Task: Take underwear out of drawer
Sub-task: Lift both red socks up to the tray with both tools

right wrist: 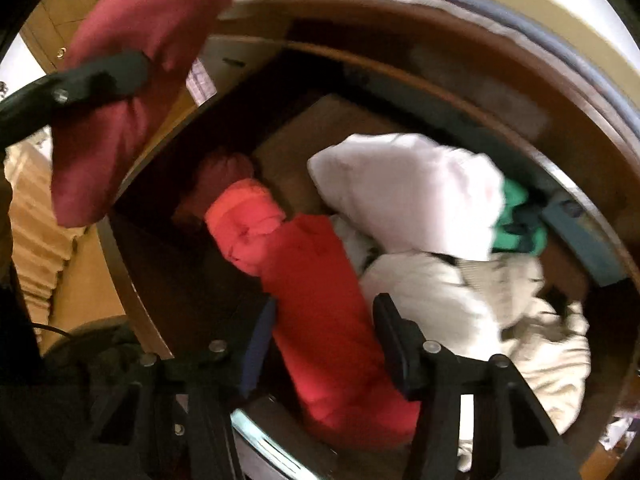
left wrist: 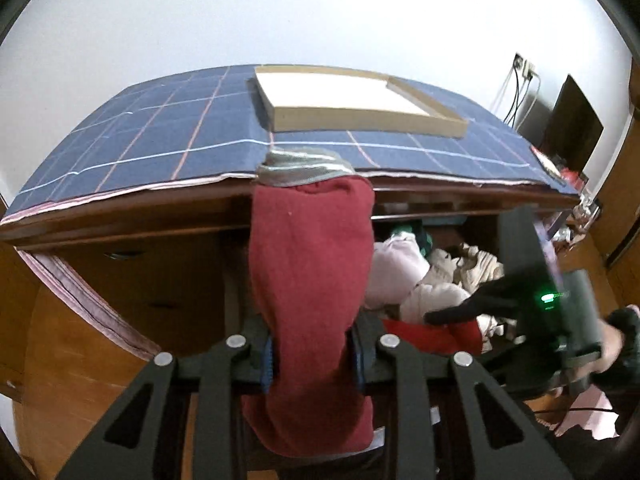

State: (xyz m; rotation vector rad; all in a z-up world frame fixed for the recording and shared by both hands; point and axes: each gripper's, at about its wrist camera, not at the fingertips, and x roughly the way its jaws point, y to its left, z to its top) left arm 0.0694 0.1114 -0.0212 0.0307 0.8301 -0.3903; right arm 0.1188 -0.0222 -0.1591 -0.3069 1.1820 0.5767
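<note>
While no writing can be read, the left gripper (left wrist: 312,360) has its jaws clamped on maroon underwear (left wrist: 310,280) lifted above the drawer (right wrist: 168,280), and the right gripper (right wrist: 324,344) has its jaws open around red underwear (right wrist: 320,300) beside white clothes (right wrist: 408,196) inside.

Even daylight fills the left view; the wall (left wrist: 320,12) is bright, nearly washed out. Fisheye curvature bends the cloth (left wrist: 160,136) edges, with dark vignette corners. The right view is dimmer and motion-blurred; the drawer (right wrist: 168,264) interior lies in deep shadow.
</note>
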